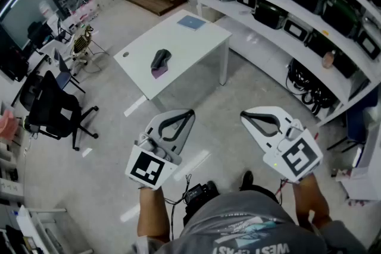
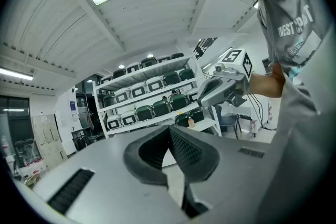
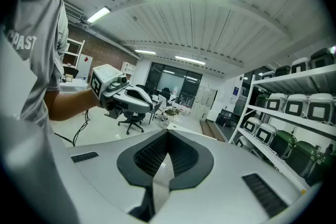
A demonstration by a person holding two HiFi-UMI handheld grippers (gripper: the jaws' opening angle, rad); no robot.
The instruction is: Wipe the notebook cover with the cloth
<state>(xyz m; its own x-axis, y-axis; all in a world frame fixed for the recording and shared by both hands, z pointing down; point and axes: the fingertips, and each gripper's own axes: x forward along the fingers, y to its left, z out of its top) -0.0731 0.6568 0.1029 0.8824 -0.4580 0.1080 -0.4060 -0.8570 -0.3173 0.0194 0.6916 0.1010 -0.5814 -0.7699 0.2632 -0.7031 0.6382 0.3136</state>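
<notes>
left claw [image 1: 189,112], right claw [image 1: 243,116] closed (empty) | cloth [image 1: 159,62] on table [image 1: 199,47]

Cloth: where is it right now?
Head view, upper centre: the cloth lies bunched on the white table, toward its left end. It is nearer the person than the blue notebook, which sits by the table's far corner.

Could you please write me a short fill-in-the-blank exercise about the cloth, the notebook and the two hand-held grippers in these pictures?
1. On the white table, the blue notebook lies at the far ____.
2. The dark cloth lies on the table, touched by ____ of the grippers.
3. The left hand-held gripper and the right hand-held gripper both have their jaws ____, with nothing between them.

Missing words: corner; neither; shut.
</notes>
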